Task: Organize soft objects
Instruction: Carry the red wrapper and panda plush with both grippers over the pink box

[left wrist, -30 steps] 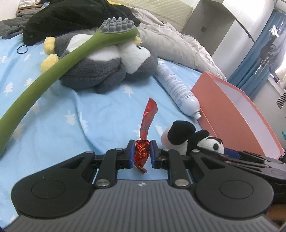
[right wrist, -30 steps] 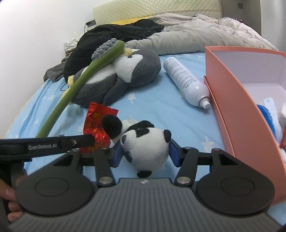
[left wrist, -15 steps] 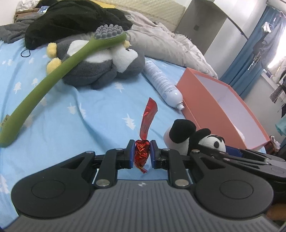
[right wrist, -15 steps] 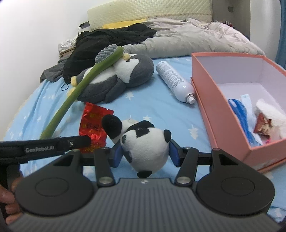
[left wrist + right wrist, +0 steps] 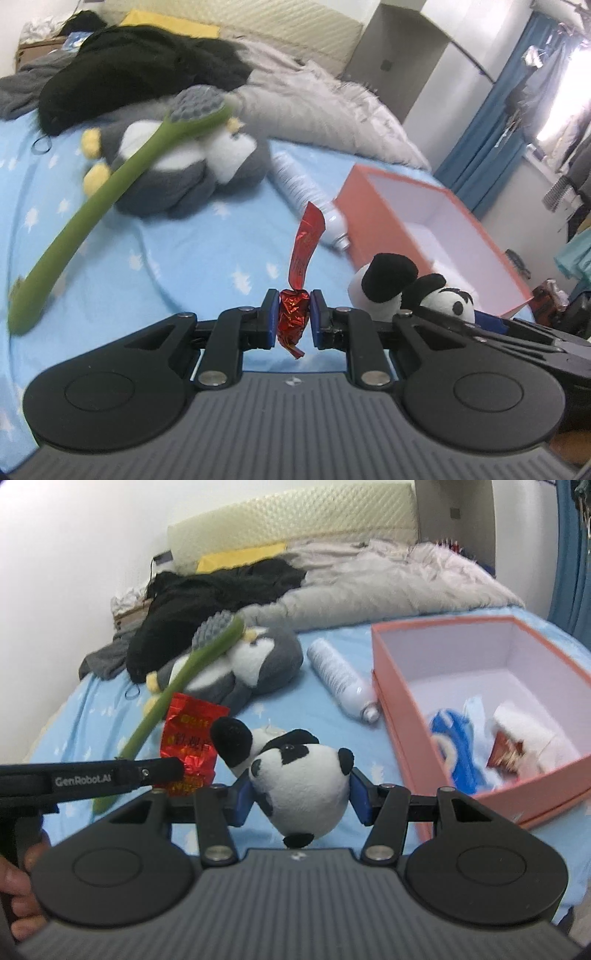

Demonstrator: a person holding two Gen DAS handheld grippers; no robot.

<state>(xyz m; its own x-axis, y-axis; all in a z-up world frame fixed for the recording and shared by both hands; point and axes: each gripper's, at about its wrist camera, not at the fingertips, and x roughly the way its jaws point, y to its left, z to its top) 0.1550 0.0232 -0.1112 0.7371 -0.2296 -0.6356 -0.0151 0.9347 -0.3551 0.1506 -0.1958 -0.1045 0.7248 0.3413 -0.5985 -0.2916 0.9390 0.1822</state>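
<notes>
My left gripper is shut on a red foil packet, held above the blue bed sheet; the packet also shows in the right wrist view. My right gripper is shut on a small panda plush, just right of the left gripper; the panda shows in the left wrist view too. An open pink box lies to the right with a blue item, white cloth and a red packet inside. A grey penguin plush lies farther back.
A long green massage stick leans across the penguin plush. A white spray bottle lies between the penguin and the box. Black clothes and a grey duvet cover the bed's far end.
Both grippers have lifted and pulled back from the bed with their loads still held. The pink box now shows more of its inside and sits closer to the right gripper.
</notes>
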